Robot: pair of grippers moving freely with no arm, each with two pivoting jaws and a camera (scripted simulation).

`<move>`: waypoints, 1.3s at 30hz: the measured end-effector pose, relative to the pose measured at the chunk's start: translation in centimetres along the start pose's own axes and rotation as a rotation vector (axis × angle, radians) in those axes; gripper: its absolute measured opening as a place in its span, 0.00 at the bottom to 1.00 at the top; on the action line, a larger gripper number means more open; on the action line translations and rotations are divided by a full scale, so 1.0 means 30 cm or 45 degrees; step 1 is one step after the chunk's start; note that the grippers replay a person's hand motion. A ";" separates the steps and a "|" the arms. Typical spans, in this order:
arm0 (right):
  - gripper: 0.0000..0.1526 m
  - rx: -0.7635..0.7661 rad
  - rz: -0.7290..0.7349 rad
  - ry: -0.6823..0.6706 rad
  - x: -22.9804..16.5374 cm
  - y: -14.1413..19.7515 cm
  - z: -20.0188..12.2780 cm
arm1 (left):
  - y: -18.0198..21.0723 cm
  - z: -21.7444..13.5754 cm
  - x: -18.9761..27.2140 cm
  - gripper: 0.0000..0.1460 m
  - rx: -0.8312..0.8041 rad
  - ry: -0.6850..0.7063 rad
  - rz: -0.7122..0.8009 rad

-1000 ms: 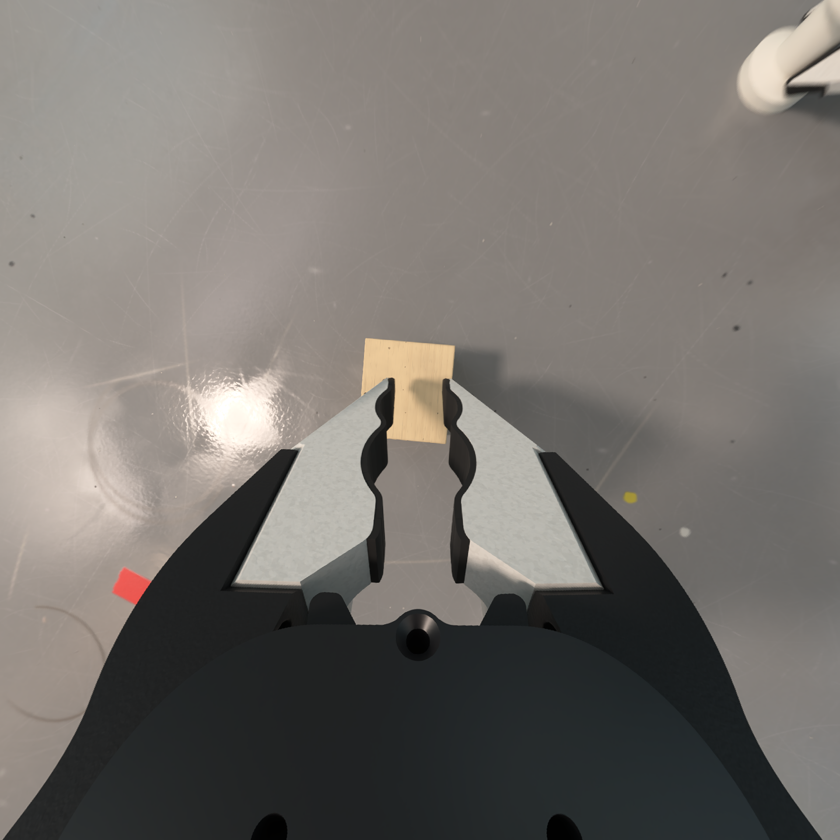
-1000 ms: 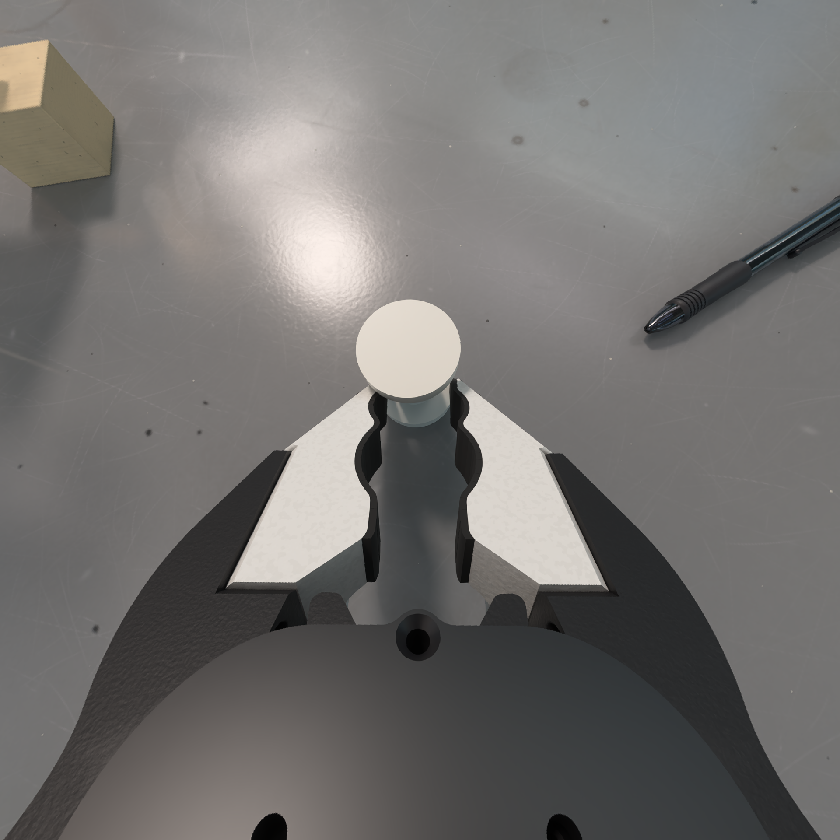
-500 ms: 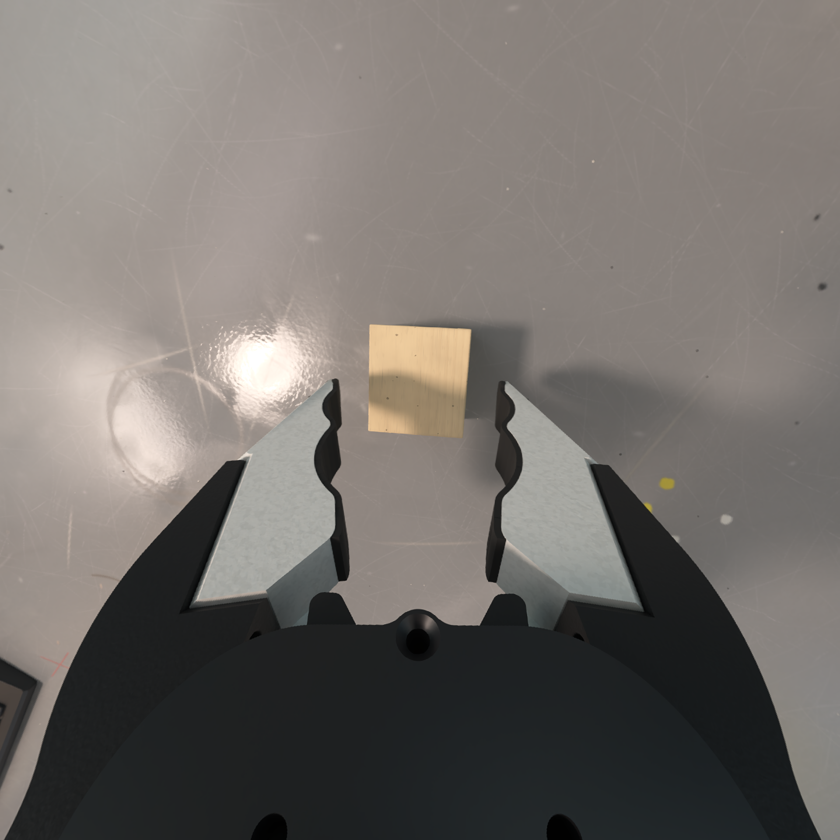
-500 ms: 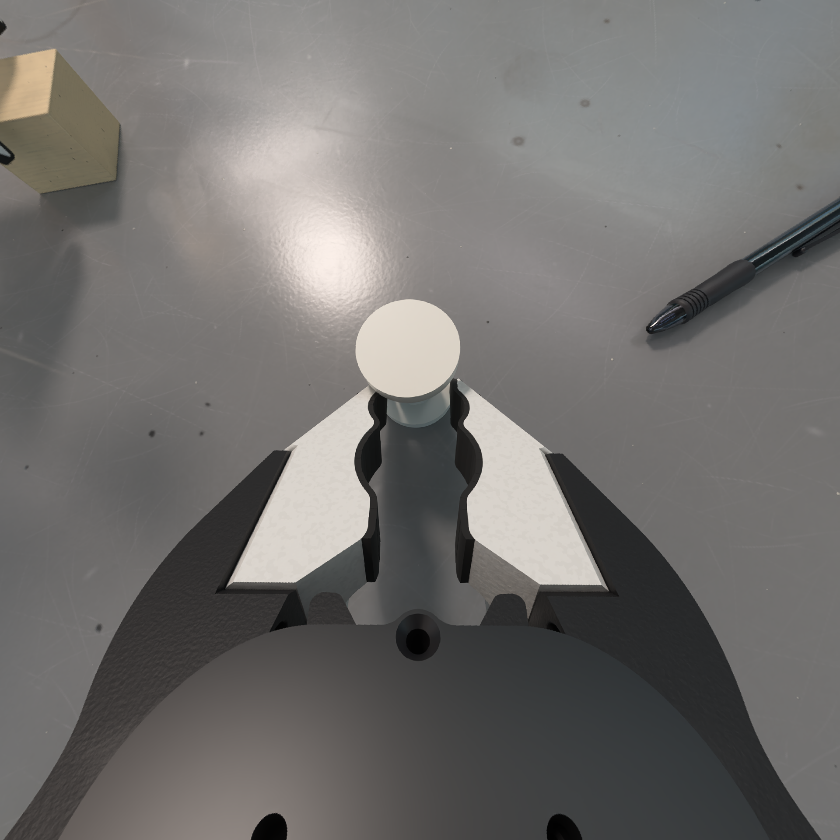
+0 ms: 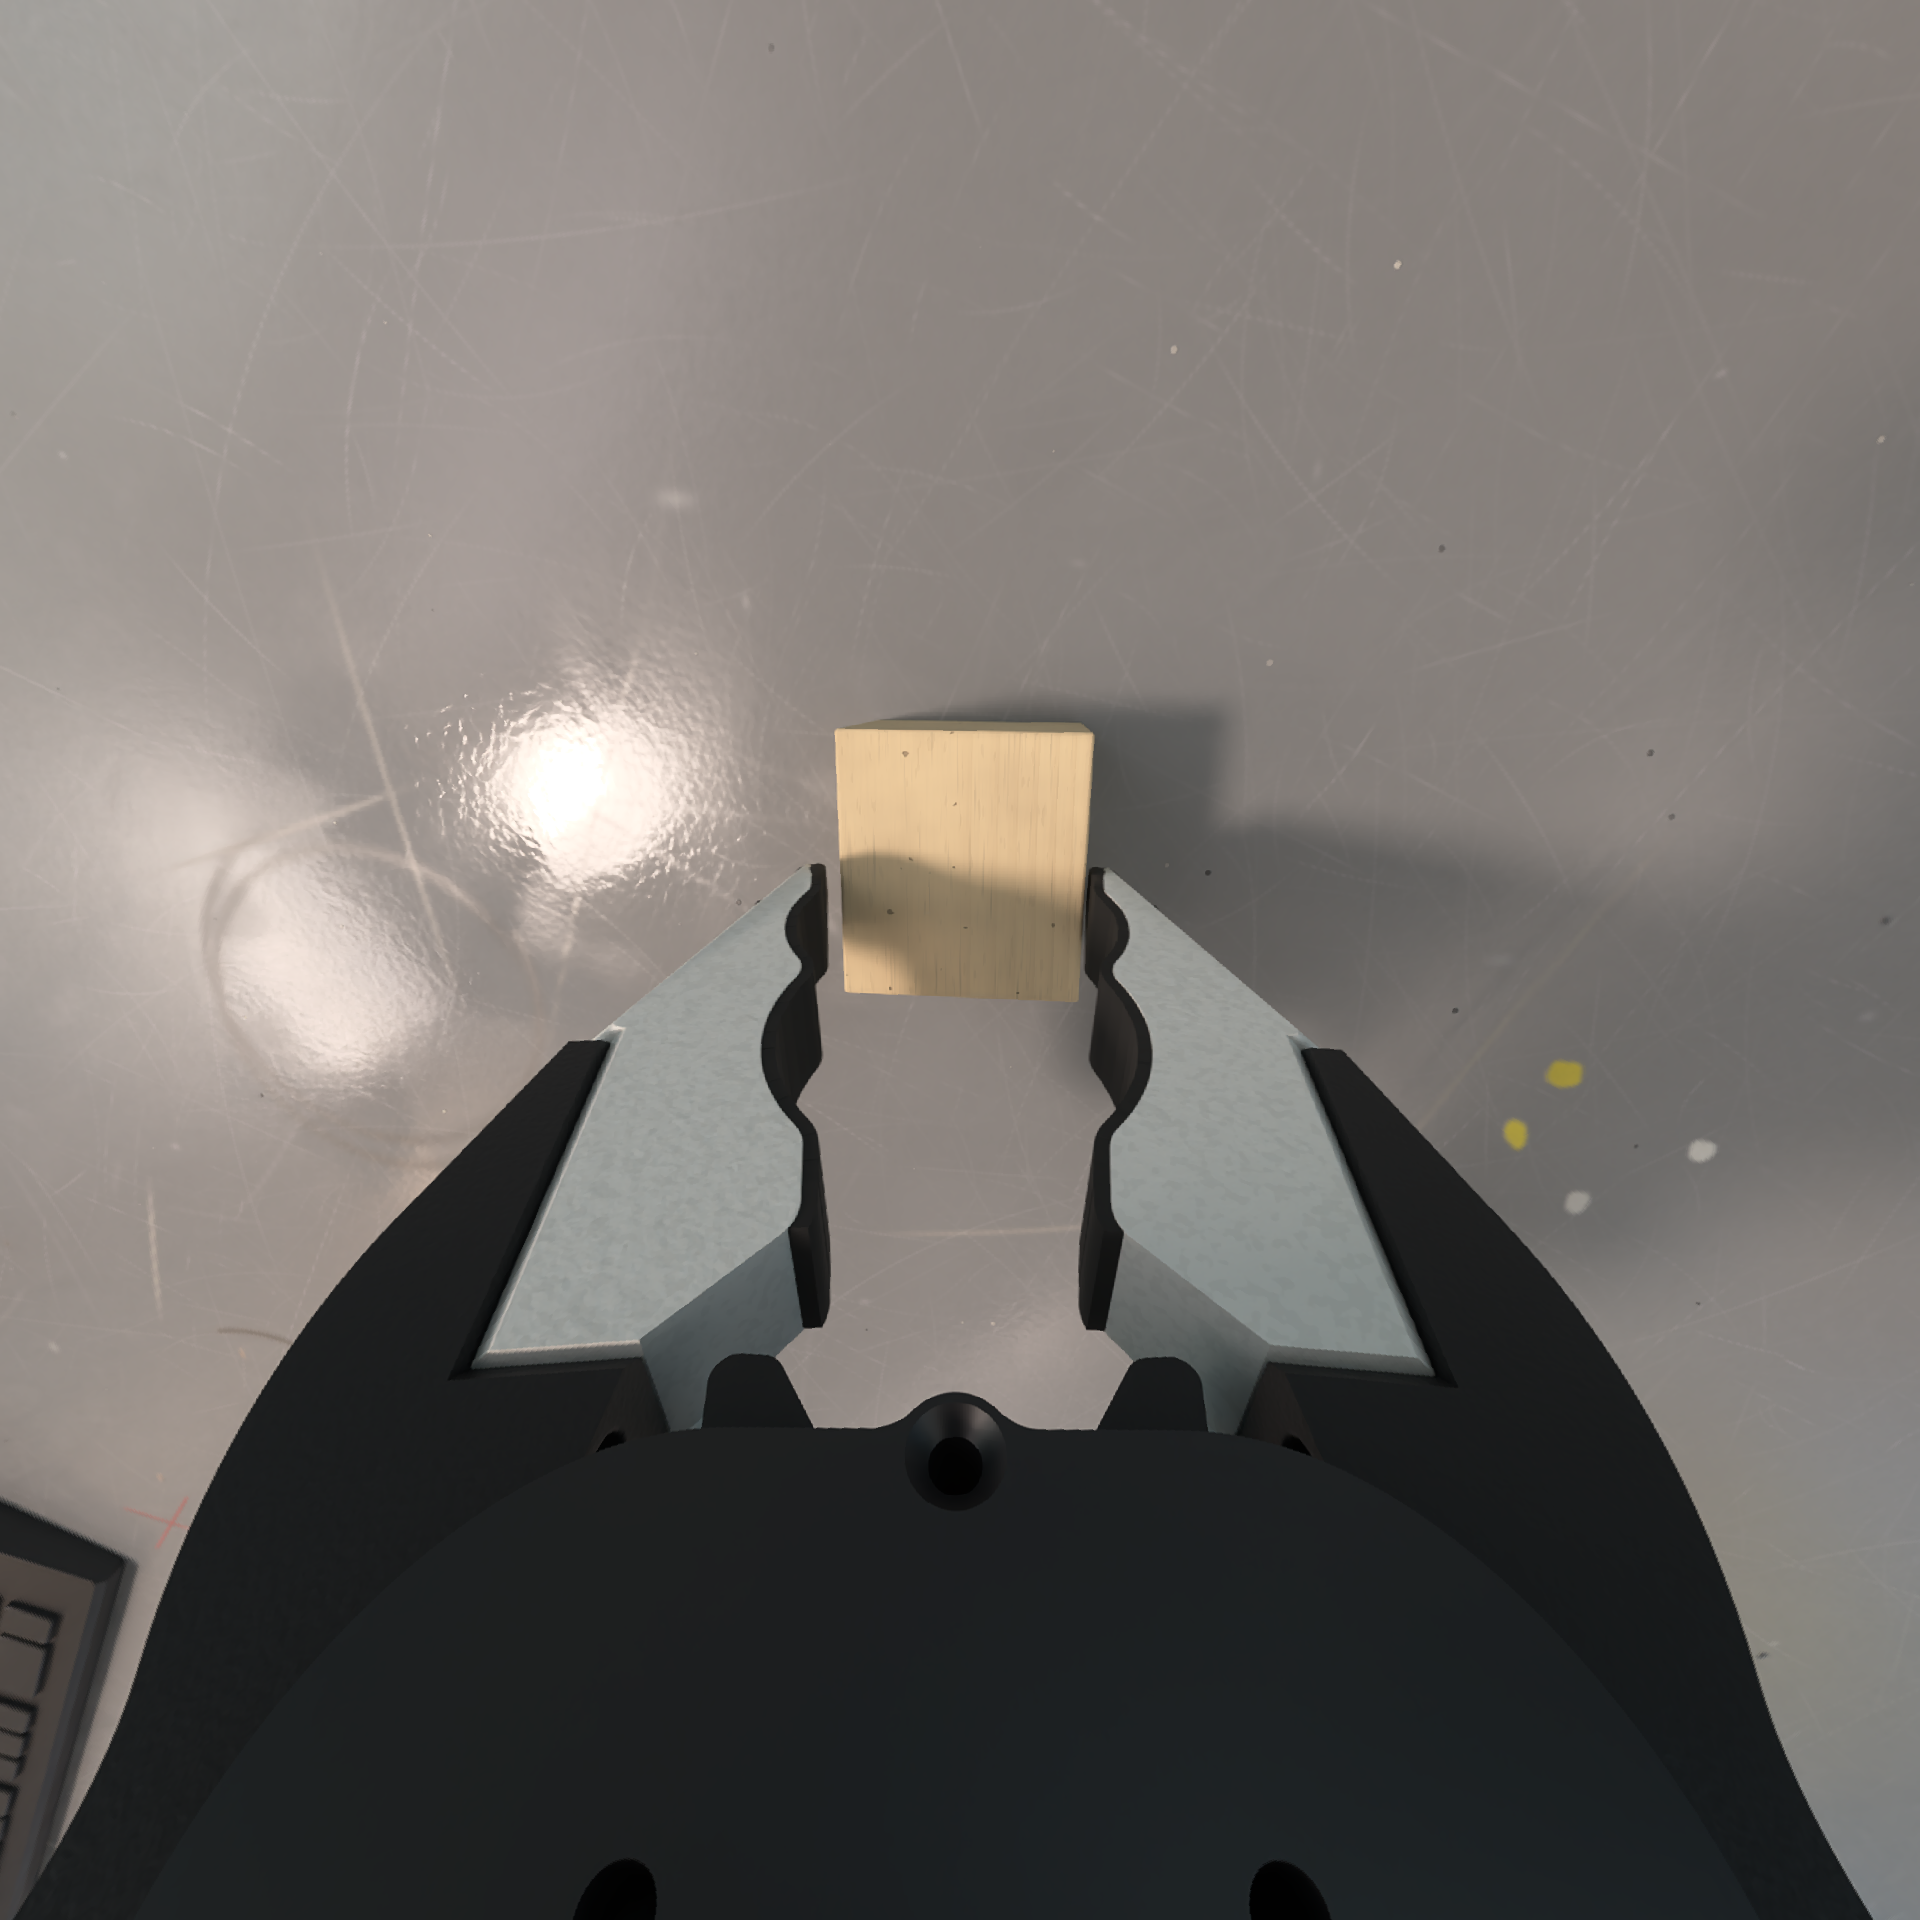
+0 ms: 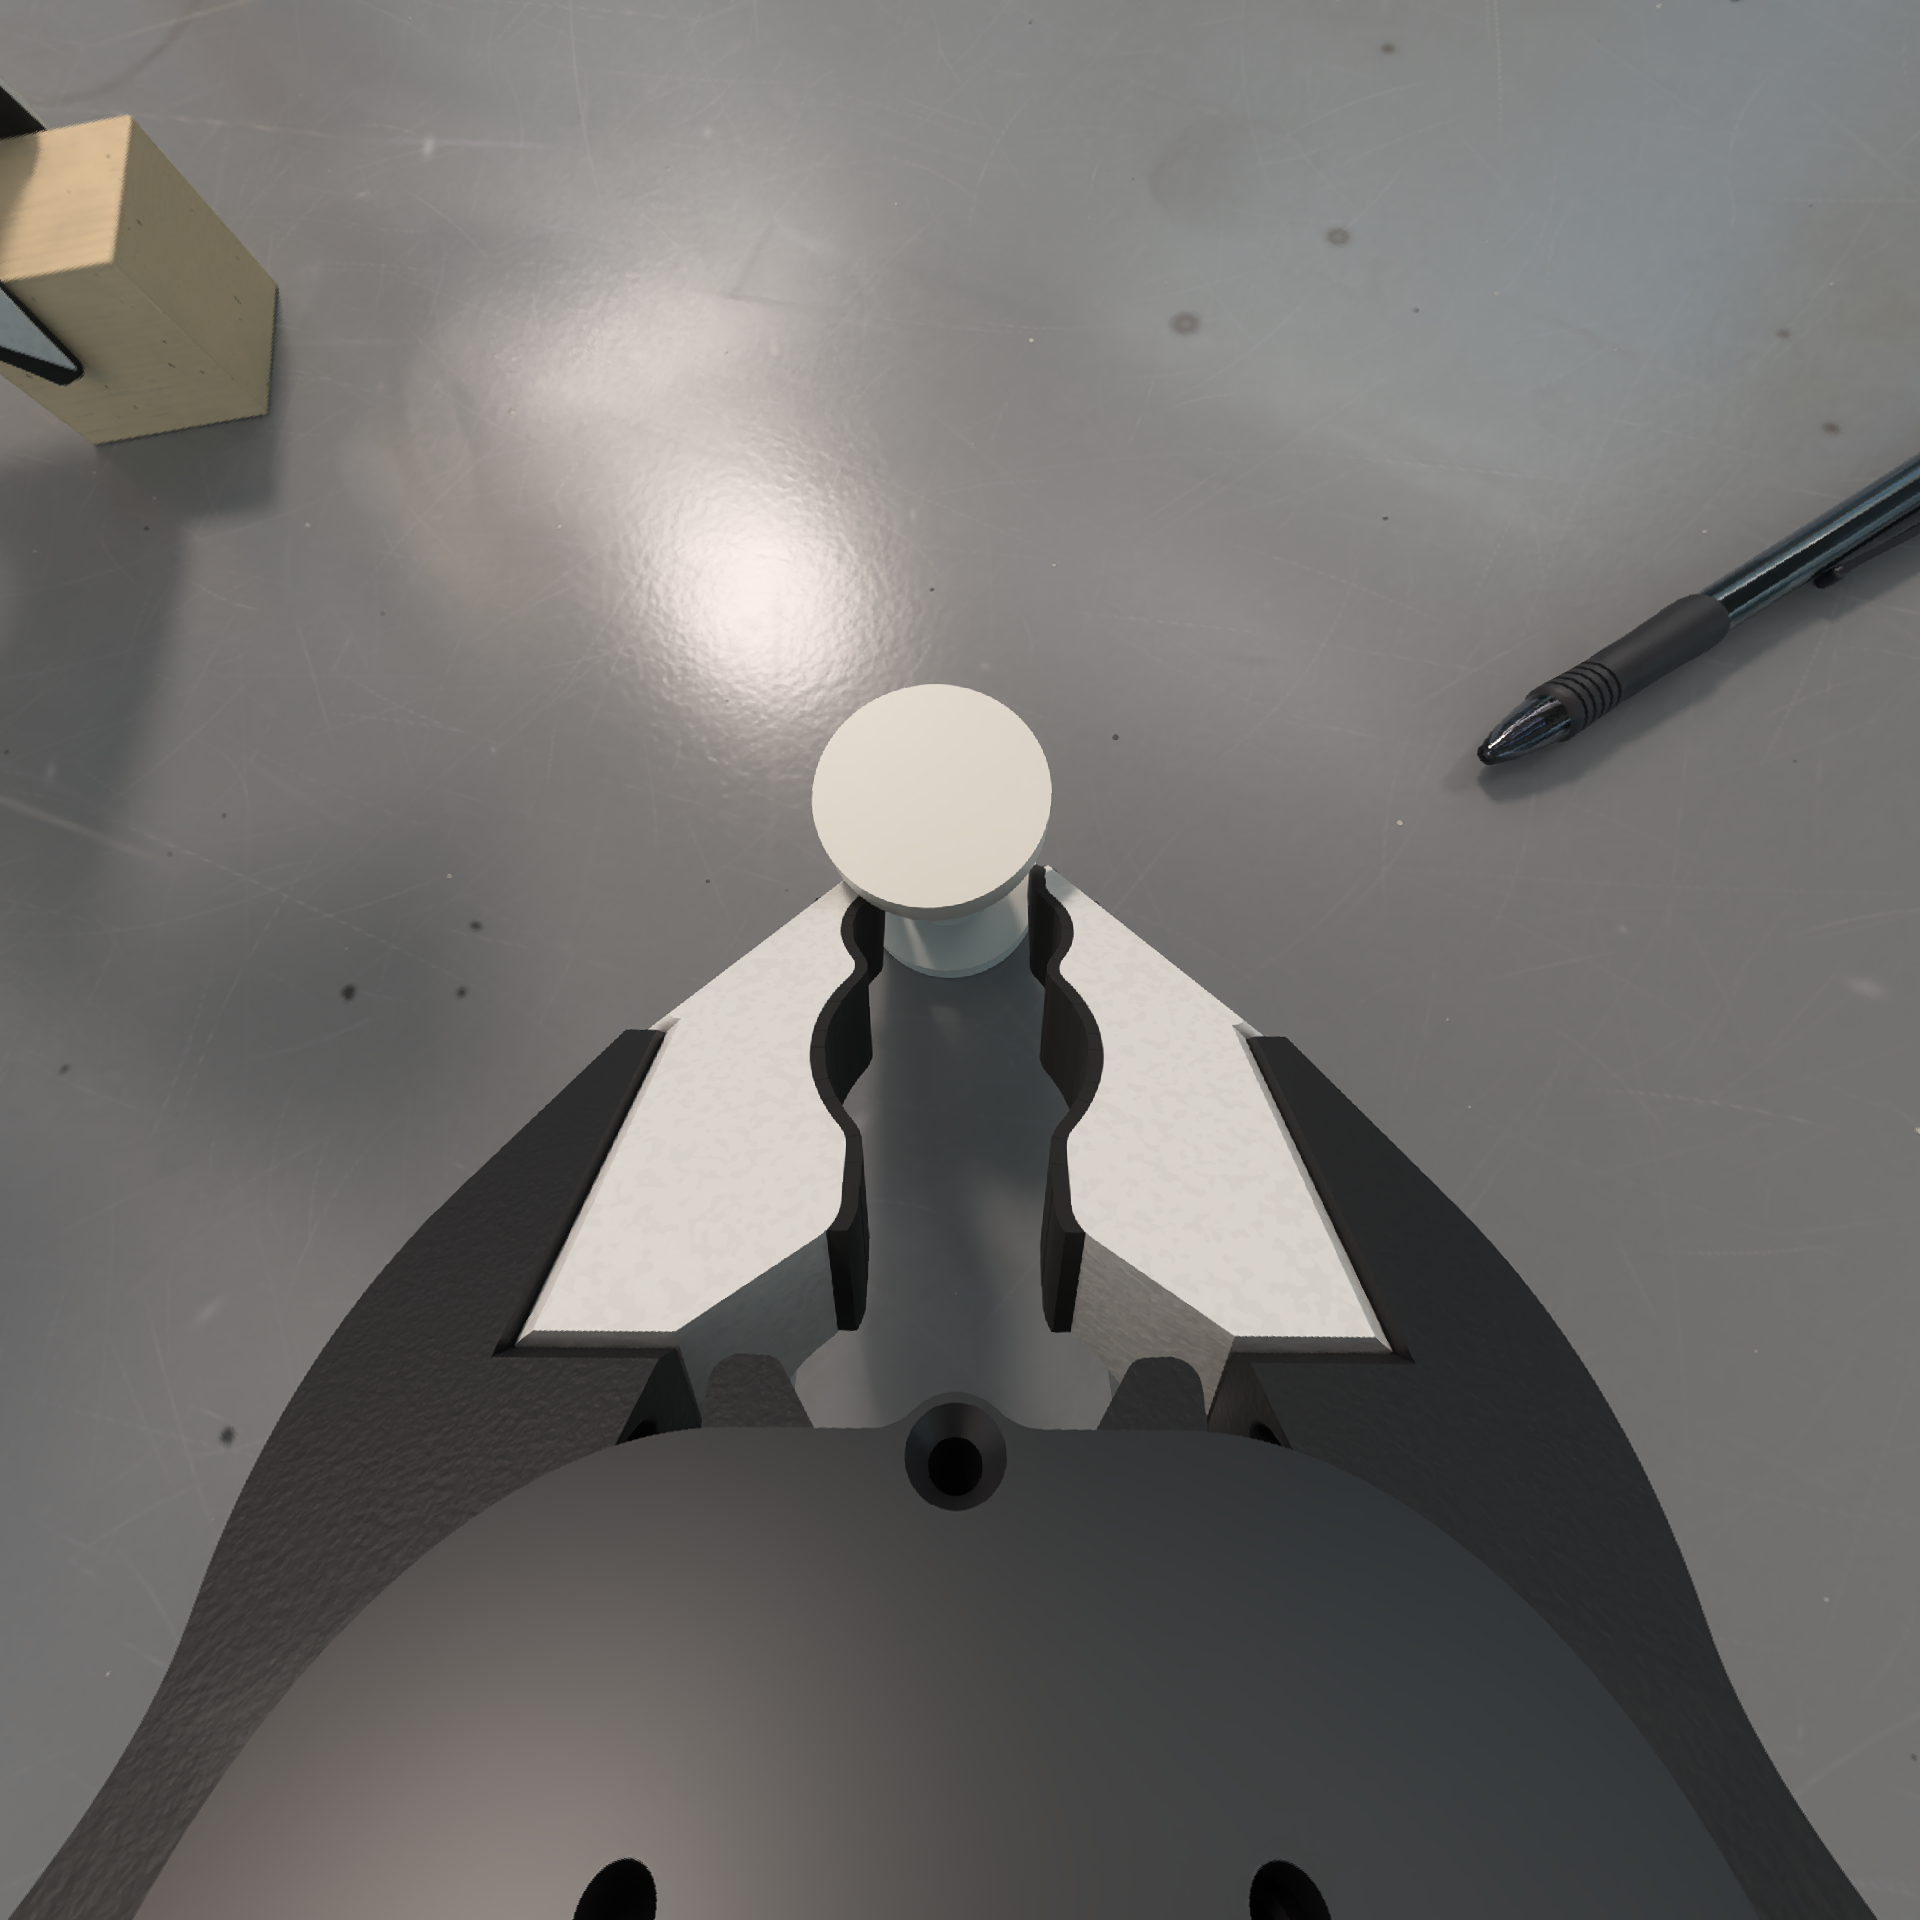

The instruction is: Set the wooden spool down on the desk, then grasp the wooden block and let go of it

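My left tongs (image 5: 958, 902) flank the wooden block (image 5: 964, 860) at frame centre, both tips against its sides, though I cannot tell if they grip. My right tongs (image 6: 943, 914) clamp the wooden spool's (image 6: 931, 795) neck over the grey desk (image 6: 1247, 312), a pen (image 6: 1704, 623) lying at right.

Desk (image 5: 1039, 364): grey, glossy surface, finely scratched throughout and marked with dark specks. Bright light reflections (image 5: 566, 774) were recorded on it in both wrist views. Small yellow and white paint spots (image 5: 1564, 1075) were noted at one side. A dark keyboard corner (image 5: 47, 1621) was seen at the lower left edge.
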State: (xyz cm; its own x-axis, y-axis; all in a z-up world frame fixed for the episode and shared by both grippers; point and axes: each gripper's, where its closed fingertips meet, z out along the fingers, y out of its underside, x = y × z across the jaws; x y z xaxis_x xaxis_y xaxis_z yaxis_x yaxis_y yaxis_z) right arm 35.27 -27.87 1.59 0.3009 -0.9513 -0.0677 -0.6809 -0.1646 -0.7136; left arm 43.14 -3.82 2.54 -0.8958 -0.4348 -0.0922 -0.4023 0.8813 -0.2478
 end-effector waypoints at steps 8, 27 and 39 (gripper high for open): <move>0.18 0.000 0.001 0.000 0.000 0.000 0.000 | -0.007 0.008 -0.052 0.32 -0.078 0.010 0.036; 0.18 -0.016 -0.032 -0.039 0.000 -0.002 0.002 | -0.099 0.043 -0.175 0.32 -0.219 0.020 0.018; 0.18 -0.013 -0.045 -0.044 0.000 -0.003 0.003 | -0.053 -0.015 -0.105 0.50 -0.229 0.114 0.223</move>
State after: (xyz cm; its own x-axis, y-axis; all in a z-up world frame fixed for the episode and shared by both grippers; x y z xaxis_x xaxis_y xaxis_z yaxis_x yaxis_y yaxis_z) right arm 35.39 -27.82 1.59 0.3473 -0.9354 -0.0670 -0.6765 -0.2005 -0.7086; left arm 46.52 -3.77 3.65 -0.9647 -0.2616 -0.0307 -0.2594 0.9639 -0.0598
